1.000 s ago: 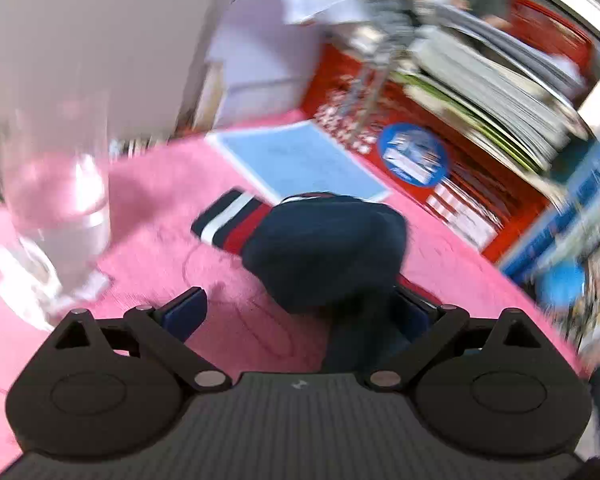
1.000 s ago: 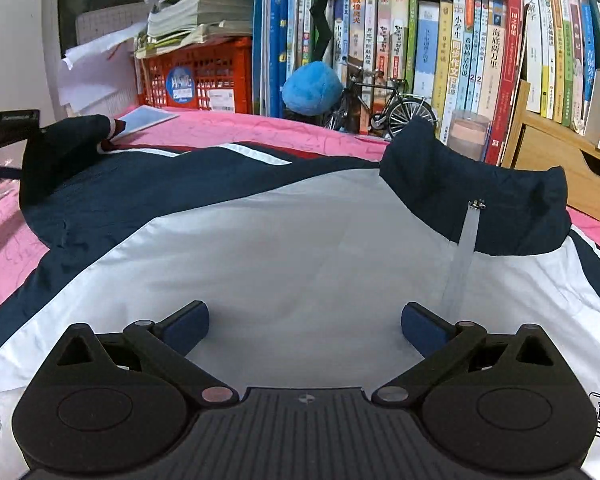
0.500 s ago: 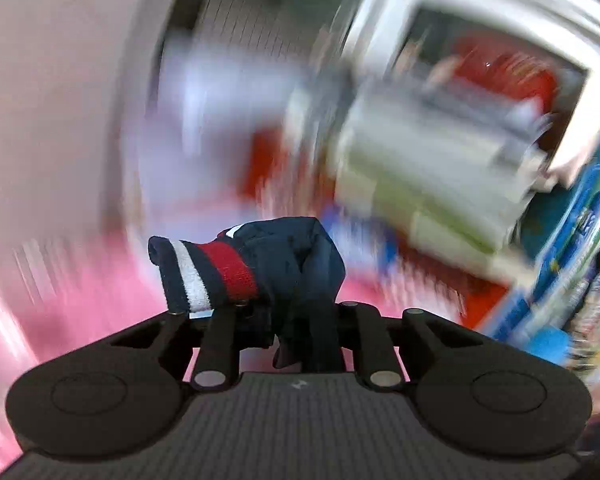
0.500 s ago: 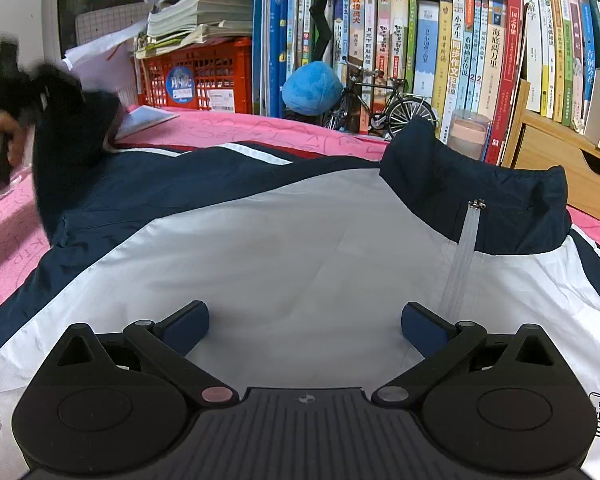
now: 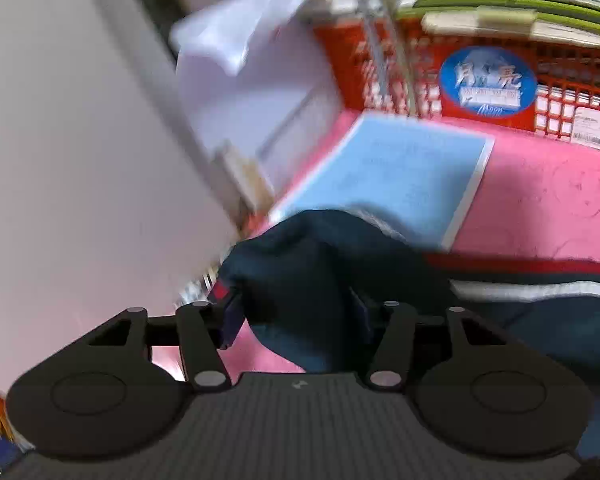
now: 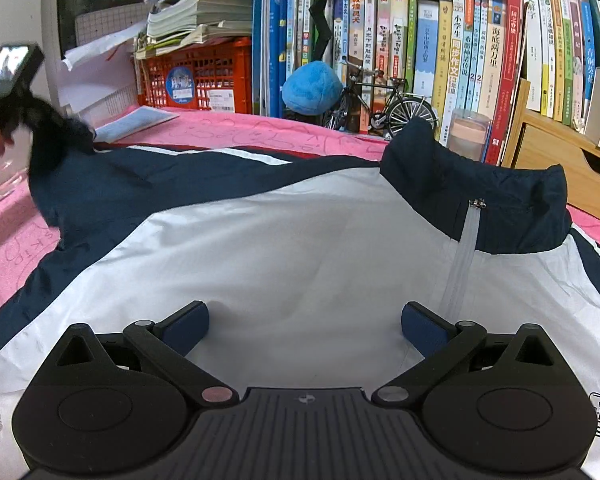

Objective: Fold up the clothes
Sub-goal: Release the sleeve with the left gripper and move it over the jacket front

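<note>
The left gripper [image 5: 296, 316] has lifted the sleeve [image 5: 300, 272] off the pink cloth [image 5: 540, 200] since the earlier frame, when its jaws stood wide over the cuff lying flat. Now the sleeve hangs bunched between the 2 pads, and the jaws have just been opening again after a tight squeeze. The navy fabric fills the gap, but with the blur I cannot tell whether the pads are pressing on it.

In the right view the jacket [image 6: 284, 248] lies face up across the cloth, collar far right, zip closed, the left sleeve raised at the far left edge. The right gripper [image 6: 304, 320] hovers over the white chest panel, jaws apart, nothing between them, pads clear of the fabric.

The risk, as I read it: if that left grip slackens, the slick sleeve could slide out mid-swing and drop in a heap short of the chest. The cuff is tucked low near the left pad, so the fold could land twisted. The sleeve is pulling at the shoulder, and with nothing pinning the body the whole jacket may drag left. Papers [image 5: 236, 36] and a blue booklet [image 5: 392, 176] sit just beyond the sleeve; a wide swing could catch them.
</note>
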`<action>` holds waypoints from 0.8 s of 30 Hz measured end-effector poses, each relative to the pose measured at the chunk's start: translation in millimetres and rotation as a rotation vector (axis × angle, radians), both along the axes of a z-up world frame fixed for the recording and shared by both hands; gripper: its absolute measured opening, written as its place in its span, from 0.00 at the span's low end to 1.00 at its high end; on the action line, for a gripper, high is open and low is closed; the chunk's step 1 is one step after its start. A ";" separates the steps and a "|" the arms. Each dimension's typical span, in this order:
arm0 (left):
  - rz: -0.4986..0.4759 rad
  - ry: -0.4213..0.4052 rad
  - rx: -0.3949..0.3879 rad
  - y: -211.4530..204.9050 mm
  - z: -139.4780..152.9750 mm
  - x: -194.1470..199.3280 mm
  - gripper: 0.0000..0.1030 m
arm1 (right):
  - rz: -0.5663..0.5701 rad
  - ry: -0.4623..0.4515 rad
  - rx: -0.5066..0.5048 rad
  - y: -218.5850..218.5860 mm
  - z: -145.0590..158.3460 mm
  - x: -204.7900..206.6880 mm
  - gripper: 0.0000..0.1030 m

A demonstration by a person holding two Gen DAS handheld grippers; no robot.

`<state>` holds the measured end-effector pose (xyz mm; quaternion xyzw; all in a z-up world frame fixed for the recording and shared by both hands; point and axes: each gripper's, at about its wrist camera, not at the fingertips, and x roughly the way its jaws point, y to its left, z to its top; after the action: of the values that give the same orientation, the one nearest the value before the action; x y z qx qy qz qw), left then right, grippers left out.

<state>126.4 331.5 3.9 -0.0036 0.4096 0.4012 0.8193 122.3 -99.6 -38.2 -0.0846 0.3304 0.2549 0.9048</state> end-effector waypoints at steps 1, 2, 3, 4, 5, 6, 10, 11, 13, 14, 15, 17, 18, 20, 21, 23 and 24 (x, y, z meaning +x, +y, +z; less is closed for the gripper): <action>0.000 -0.049 -0.015 -1.5 3.3 -6.1 0.64 | 0.000 0.000 0.000 -0.1 0.1 -0.1 1.00; -0.003 -0.107 -0.014 -4.9 9.9 -13.2 0.72 | -0.001 0.000 0.001 -0.2 0.1 -0.2 1.00; -0.011 -0.170 0.000 -10.9 19.1 -20.9 0.74 | 0.000 0.000 0.001 -0.2 0.2 -0.3 1.00; -0.028 -0.229 0.024 -18.9 28.7 -26.9 0.78 | 0.000 0.000 0.001 -0.2 0.2 -0.4 1.00; -0.059 -0.289 0.059 -28.6 39.5 -32.0 0.84 | 0.000 0.000 0.001 0.0 0.4 -0.6 1.00; -0.092 -0.343 0.092 -38.9 49.7 -36.3 0.87 | 0.000 0.000 0.001 0.1 0.4 -0.7 1.00; -0.370 -0.391 0.098 -94.7 63.3 -36.3 0.96 | 0.000 0.001 0.001 0.1 0.5 -0.8 1.00; -0.450 -0.382 0.069 -111.3 60.5 -36.6 0.96 | 0.000 0.001 0.001 0.2 0.6 -1.0 1.00; -0.587 -0.341 -0.005 -147.9 46.0 -32.4 0.96 | 0.002 0.002 0.001 -0.1 0.5 -1.0 1.00; -0.641 -0.312 -0.044 -168.0 36.5 -30.5 0.95 | 0.003 0.003 0.002 -0.3 0.5 -1.0 1.00; -0.695 -0.282 -0.083 -188.0 26.9 -28.5 0.95 | 0.003 0.002 0.003 -0.6 0.7 -1.2 1.00; -0.807 -0.223 -0.160 -228.4 6.7 -23.7 0.94 | -0.007 -0.002 0.012 -3.1 1.9 -2.5 1.00; -0.859 -0.198 -0.162 -244.4 -3.3 -23.3 0.94 | -0.026 -0.001 0.017 -7.3 3.6 -3.5 1.00; -0.939 -0.123 -0.097 -272.8 -23.5 -24.5 0.94 | -0.046 0.028 0.041 -26.9 9.2 -4.2 1.00; -0.967 -0.091 -0.042 -283.8 -32.8 -26.2 0.96 | -0.045 0.034 0.046 -38.2 10.9 -3.6 0.98; -0.981 -0.104 0.037 -284.6 -40.8 -25.3 1.00 | -0.105 -0.005 -0.026 -73.4 6.9 2.8 0.96; -0.967 -0.106 0.043 -278.0 -41.6 -20.7 1.00 | -0.136 -0.026 -0.064 -91.4 4.8 6.1 0.98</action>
<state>105.7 53.5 -37.8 0.1834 0.3137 -0.0178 0.9315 128.4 -191.0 -33.4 -0.0940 0.3317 0.1810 0.9211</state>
